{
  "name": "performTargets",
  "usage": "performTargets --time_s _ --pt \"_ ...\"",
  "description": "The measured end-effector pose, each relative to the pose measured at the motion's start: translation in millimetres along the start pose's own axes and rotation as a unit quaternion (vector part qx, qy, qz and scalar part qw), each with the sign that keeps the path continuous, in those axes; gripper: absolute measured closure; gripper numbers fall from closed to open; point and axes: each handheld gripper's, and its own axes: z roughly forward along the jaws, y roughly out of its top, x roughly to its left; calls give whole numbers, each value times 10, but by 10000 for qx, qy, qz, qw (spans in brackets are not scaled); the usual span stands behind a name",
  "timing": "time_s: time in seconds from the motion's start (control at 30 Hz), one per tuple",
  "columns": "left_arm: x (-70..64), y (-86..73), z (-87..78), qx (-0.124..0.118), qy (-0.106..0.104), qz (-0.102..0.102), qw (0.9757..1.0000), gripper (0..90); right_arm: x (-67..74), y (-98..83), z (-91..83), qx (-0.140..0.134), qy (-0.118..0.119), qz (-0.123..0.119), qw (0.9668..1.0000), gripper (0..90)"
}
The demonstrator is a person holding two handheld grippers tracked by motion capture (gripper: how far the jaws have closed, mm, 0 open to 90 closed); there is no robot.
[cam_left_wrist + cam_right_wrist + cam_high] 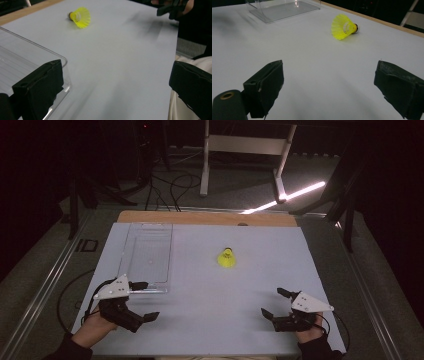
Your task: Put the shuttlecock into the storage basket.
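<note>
Both tools, left (142, 300) and right (274, 302), rest wide open and empty on the surface (210, 320). The shuttlecock (226, 258) lies on its side between them, reachable by either, with the clear tray (146, 257) nearby, likely to receive it.

Shuttlecock mid-table, tray to its left, a gripper at each near corner.

The shuttlecock (226, 258) lies on its side on the table (210, 295), a little beyond the middle, its skirt toward the person and its cork toward the far edge. The tray (146, 257) sits to its left, well apart, reaching from near the far edge back toward the near side — what may be a small thing in it is too faint to tell. The left gripper (146, 300) is at the near left, just beside the tray's near end; the right gripper (274, 302) is at the near right, well apart from both.
</note>
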Motion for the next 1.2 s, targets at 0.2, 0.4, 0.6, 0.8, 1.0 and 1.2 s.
performTargets --time_s 0.2,0.4,0.6,0.8,1.0,1.2 --pt "-36 49 92 424 -27 104 9990 1 0 -1 2 12 21 21 10000 92" --pt "-41 115 193 1000 -243 147 9946 1 1 1 2 1 25 0 10000 93" --pt "-72 156 305 1418 -424 236 9887 1 1 2 0 -2 25 4 10000 92" --pt "-82 192 397 1783 -538 264 9822 1 2 3 0 -2 33 5 10000 93" --pt "-92 259 467 2076 -687 343 9752 7 3 4 -2 1 4 -14 10000 92" --pt "-117 340 554 2371 -796 532 9668 8 8 4 2 19 27 -8 10000 92"
